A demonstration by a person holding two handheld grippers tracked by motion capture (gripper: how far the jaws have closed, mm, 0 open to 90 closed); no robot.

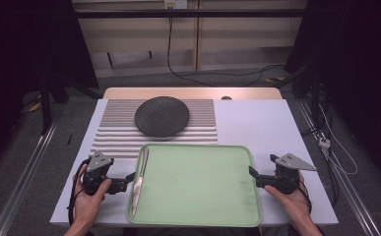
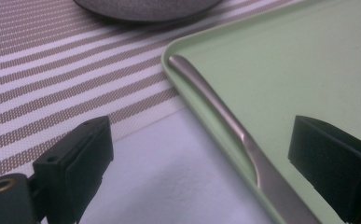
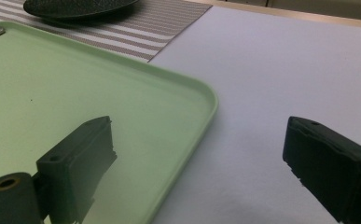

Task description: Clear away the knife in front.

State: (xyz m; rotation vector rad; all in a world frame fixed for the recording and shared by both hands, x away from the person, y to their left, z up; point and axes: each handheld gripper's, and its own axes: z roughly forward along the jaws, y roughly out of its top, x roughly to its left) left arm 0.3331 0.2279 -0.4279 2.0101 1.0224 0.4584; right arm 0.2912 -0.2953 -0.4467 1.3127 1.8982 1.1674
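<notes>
A silver table knife (image 1: 139,182) lies lengthwise along the left inner edge of a light green tray (image 1: 198,182). My left gripper (image 1: 128,180) is at the tray's left rim, open. In the left gripper view its jaws (image 2: 201,135) straddle the rim and the knife (image 2: 215,112) without touching either. My right gripper (image 1: 255,177) is open at the tray's right rim. In the right gripper view it (image 3: 199,140) has one jaw over the tray (image 3: 52,84) and the other over the white table.
A dark round plate (image 1: 162,116) rests on a striped placemat (image 1: 114,132) behind the tray. The white tabletop (image 1: 257,123) stretches to the right of the mat. Cables run across the floor beyond the table.
</notes>
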